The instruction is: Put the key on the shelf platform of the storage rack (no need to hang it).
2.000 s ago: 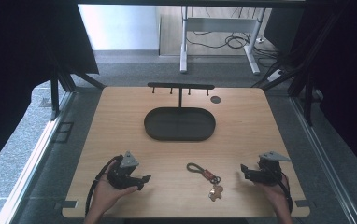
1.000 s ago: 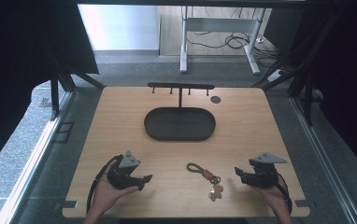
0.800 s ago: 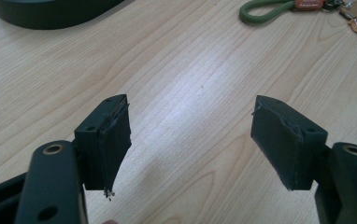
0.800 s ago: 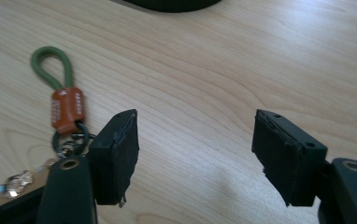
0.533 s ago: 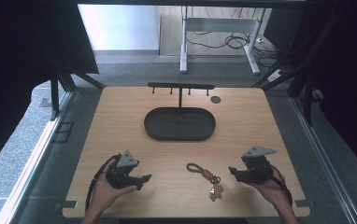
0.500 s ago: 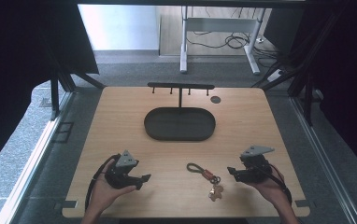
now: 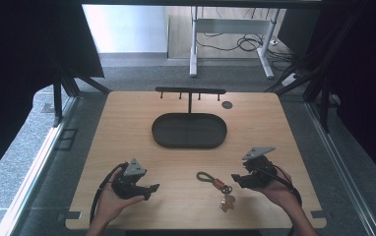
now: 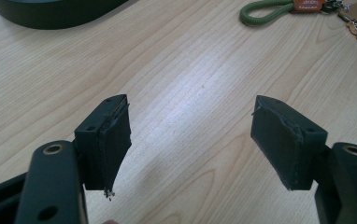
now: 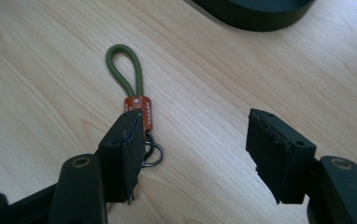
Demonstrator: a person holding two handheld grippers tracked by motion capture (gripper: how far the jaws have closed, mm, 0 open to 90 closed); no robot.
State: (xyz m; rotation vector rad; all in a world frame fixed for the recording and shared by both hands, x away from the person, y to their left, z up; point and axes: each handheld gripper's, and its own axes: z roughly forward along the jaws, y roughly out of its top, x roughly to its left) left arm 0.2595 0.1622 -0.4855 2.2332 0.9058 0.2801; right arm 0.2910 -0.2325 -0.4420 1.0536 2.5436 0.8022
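A light wooden table carries a dark oval tray near its middle, and behind the tray, toward the far edge, stands a low black rack with small pegs hanging from its bar; a small dark round disc lies just beside the rack's right end. Toward the near edge, a little right of centre, lies a keychain: a green cord loop pointing toward the tray, an orange-brown band clasping the cord, metal rings below that, and a pale tag at the end nearest the near edge. The left gripper, held in the person's left hand near the near-left part of the table, rests low over bare wood, well apart from the keychain, its jaws spread wide with nothing between them; in the left gripper view the wood grain shows between its pads. The right gripper, held in the right hand near the near-right part of the table, points toward the keychain and sits just beside it. Its jaws are also spread wide and hold nothing. In the right gripper view, one pad hangs over the orange-brown band and the rings, partly hiding them, while the other jaw stands over bare wood to the side; whether the pad touches the keychain cannot be told.
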